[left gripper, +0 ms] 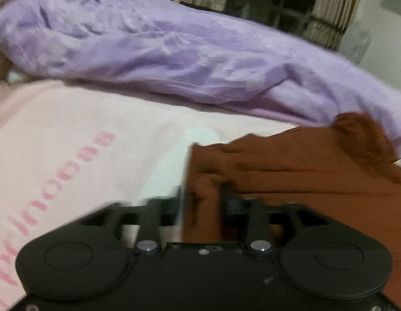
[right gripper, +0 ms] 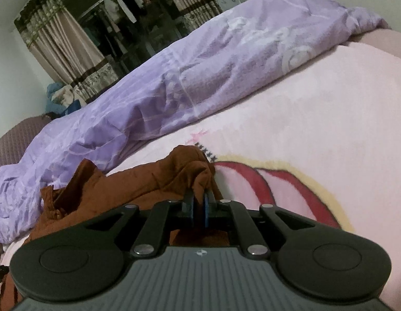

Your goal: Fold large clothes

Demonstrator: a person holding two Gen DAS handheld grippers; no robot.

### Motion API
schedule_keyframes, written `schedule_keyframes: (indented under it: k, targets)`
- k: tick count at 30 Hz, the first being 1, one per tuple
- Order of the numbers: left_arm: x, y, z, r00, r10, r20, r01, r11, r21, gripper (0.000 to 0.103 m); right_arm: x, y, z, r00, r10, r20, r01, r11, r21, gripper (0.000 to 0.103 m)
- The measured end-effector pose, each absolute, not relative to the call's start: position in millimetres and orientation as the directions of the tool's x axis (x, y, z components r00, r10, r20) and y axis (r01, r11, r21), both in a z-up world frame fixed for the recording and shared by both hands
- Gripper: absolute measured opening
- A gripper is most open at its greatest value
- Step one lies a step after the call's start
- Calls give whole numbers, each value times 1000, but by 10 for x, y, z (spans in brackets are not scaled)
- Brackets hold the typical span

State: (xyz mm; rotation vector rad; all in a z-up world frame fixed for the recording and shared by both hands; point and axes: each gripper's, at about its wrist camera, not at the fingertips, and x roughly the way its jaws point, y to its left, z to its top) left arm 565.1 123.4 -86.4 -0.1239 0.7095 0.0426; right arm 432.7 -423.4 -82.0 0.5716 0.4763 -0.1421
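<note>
While the left tool (left gripper: pixel 200 199) gapes over the brown garment (left gripper: pixel 291 171), the right tool (right gripper: pixel 199 207) pinches it.

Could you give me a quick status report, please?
Left gripper open over rust-brown garment edge. Right gripper shut on a fold of it. Garment on pink blanket; rumpled lilac quilt behind, not obstructing.

The left gripper (left gripper: pixel 201 199) was a matte black plastic body with two round discs, slim linkage arms and silver pivot screws. The right gripper (right gripper: pixel 200 204) had the same black discs, a grey ribbed top plate with a small emblem, and blue finger pads (right gripper: pixel 207 204).
</note>
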Motion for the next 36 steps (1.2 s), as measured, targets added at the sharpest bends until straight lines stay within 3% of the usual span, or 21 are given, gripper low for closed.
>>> schedule_keyframes:
  k: [1, 3, 4, 12, 17, 21, 29, 31, 36]
  targets:
    - [5658, 1208, -841, 759, 77, -647, -117, 993, -18, 82, 4314, -4243, -817, 881, -2, -474, 264, 833, 486, 23]
    - [5592, 1211, -767, 772, 85, -630, -89, 996, 24, 81, 4258, -4267, -808, 880, -22, -474, 282, 827, 486, 38]
    - [5537, 1221, -712, 781, 95, -617, -92, 995, 38, 81, 4218, -4282, -785, 884, -29, -467, 289, 819, 496, 41]
    - [4896, 971, -64, 860, 73, -506, -35, 996, 85, 79, 3715, -3883, -147, 946, -128, -299, 252, 869, 425, 40]
    - [4529, 343, 160, 868, -173, -466, 180, 983, -29, 79, 3600, -3160, 135, 972, 77, -221, 21, 911, 411, 28]
    - [4363, -110, 34, 828, -321, -460, 300, 946, -121, 79, 3633, -2547, 10, 948, 233, -218, -122, 896, 427, 18]
    - [4445, -518, -617, 768, -267, -582, 235, 963, -132, 76, 3882, -1992, -676, 890, 224, -397, -55, 917, 395, 6]
    - [4498, -515, -711, 771, -241, -590, 227, 969, -99, 78, 3913, -2014, -768, 885, 209, -415, -35, 921, 388, 0]
    - [4608, -222, -760, 772, -245, -587, 213, 969, -124, 80, 3902, -2266, -784, 892, 166, -421, 11, 923, 386, 0]
